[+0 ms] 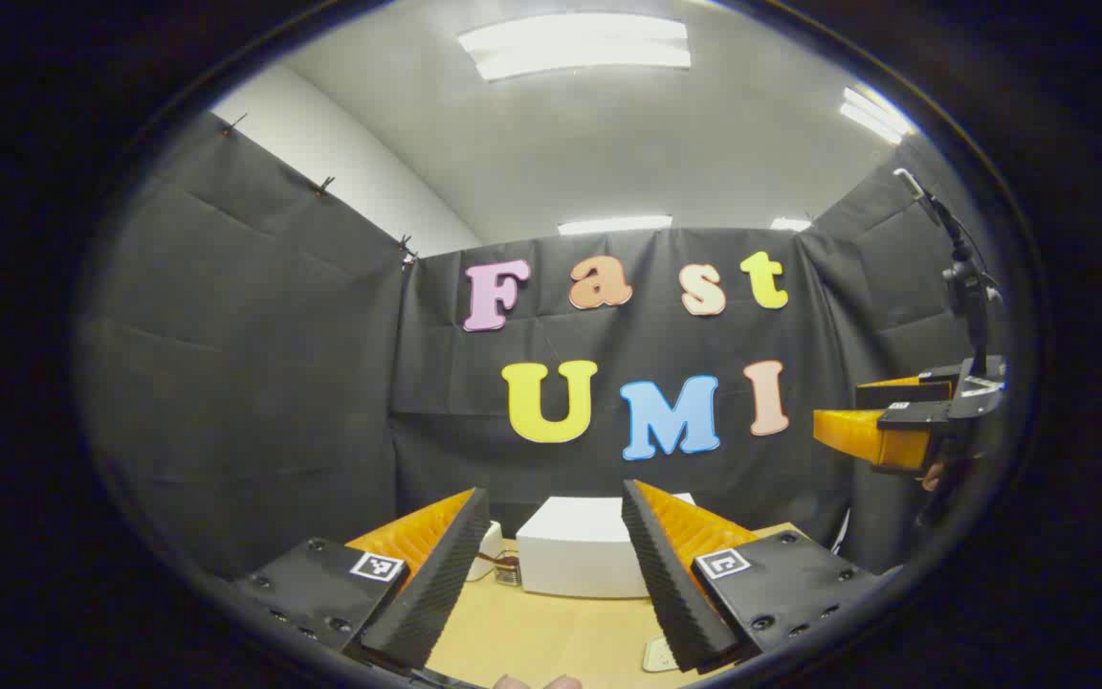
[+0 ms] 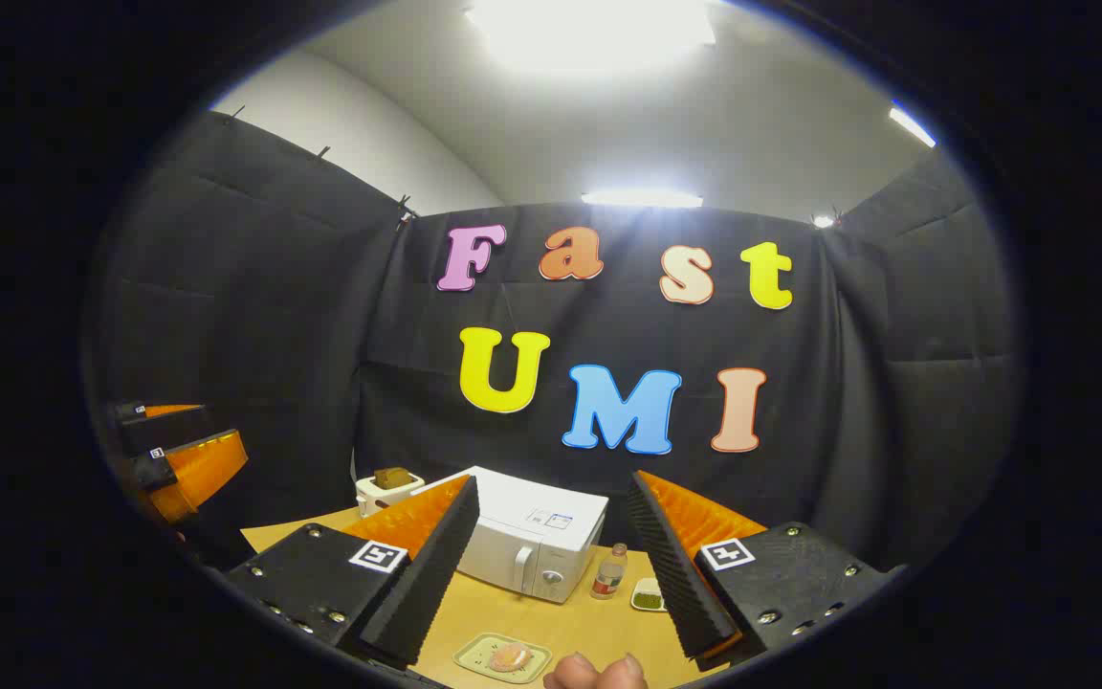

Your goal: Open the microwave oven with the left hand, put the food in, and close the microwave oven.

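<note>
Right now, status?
Left gripper and right gripper open, empty, raised. Microwave closed; food on tray in front. Bottle beside microwave.

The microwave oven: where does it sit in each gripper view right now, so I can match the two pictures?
Left gripper view: the microwave oven sits low at centre, seen between this gripper's two fingers, on the wooden table.
Right gripper view: it sits low, just left of centre, door and handle facing the camera, a small bottle to its right.
Shared landmark: the wooden table under the oven.
</note>
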